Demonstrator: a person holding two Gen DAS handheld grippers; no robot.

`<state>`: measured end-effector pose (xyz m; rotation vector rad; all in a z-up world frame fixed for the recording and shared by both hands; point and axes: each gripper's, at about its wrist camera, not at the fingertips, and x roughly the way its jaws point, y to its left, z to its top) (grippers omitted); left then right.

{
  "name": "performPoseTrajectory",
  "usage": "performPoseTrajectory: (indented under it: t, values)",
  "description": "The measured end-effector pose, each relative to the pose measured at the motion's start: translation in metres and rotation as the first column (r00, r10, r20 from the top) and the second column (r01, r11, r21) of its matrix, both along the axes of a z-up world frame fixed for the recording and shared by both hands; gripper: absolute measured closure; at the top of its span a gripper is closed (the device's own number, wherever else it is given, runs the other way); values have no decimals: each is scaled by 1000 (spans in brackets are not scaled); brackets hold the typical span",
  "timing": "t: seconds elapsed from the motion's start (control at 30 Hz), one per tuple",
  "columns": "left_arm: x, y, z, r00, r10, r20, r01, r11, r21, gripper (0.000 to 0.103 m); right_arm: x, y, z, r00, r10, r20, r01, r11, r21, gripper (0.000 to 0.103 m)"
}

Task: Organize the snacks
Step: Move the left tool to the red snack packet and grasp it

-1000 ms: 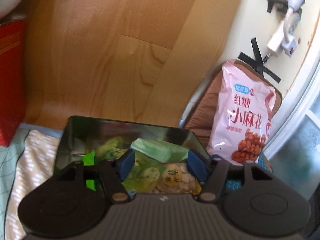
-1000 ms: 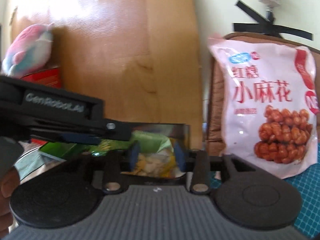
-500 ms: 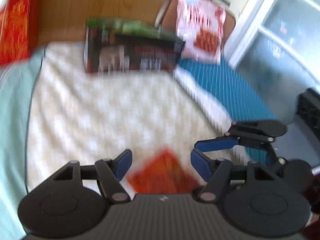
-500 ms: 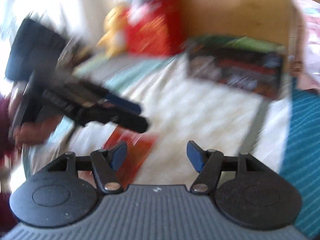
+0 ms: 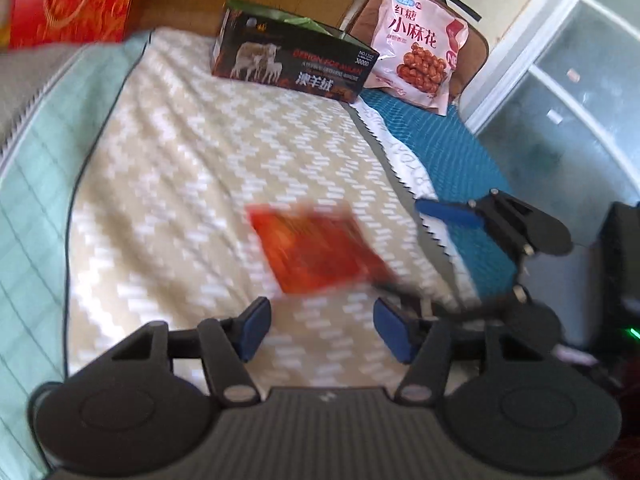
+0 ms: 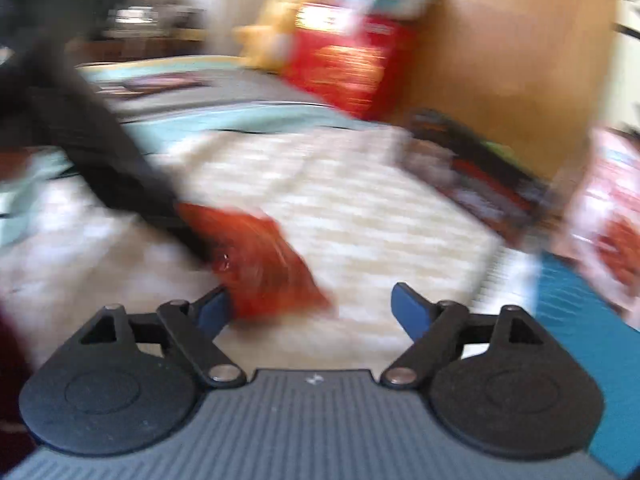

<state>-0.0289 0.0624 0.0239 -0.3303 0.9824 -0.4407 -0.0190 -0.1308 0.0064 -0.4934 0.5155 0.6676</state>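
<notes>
**Snacks on the bed**

An orange-red packet [image 5: 316, 252] lies flat, blurred, at centre frame on the zigzag blanket. A dark box [image 5: 292, 66] stands open at upper centre with green packets inside. A pink bag [image 5: 416, 60] leans upright at upper right, just beside the box.

Bright daylight, warm cast. Left wrist view mostly sharp; red packet [image 5: 316, 250] smeared by motion. Right wrist view heavily motion-blurred throughout, background streaked, top edge washed out. Fisheye bending at both frames' edges.
</notes>
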Motion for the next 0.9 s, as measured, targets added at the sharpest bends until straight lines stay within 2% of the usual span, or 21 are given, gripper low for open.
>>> performPoseTrajectory:
  t: [0.07,0.13,0.27,0.43,0.57,0.6,0.67,0.73,0.8,0.9]
  values:
    - [2,5,-1,1000,6,-22,-7,999,-40,46,-1,-11,4,999,2,-40,-1,999,44,26]
    - [8,14,2,999,31,-27,-33,997,-76,45,-6,-13,8,994,61,-91,-53,994,93,27]
    - [25,17,9,998,57,-16,-59,994,-97,41,-10,-1,4,990,108,-91,-103,993,63,28]
    - [40,4,-8,994,60,-91,-70,992,-106,36,22,4,3,983,123,-140,-112,990,81,27]
    - [48,6,-11,992,96,-87,-108,983,-149,34,41,4,0,960,184,-209,-160,979,128,26]
    - [51,7,-12,991,107,-83,-119,980,-160,37,45,6,-1,949,205,-239,-171,973,157,24]
    - [58,7,-13,990,125,-62,-133,979,-153,46,46,13,-1,948,218,-232,-182,969,167,23]
    - [63,8,-13,989,139,-54,-145,981,-126,64,40,20,-1,958,198,-209,-168,974,152,25]
    - [65,9,-15,990,131,-60,-137,984,-115,77,35,17,-1,963,181,-199,-145,972,182,46]
    - [64,12,-17,990,126,-55,-132,985,-113,81,23,14,-1,979,130,-156,-102,979,177,58]
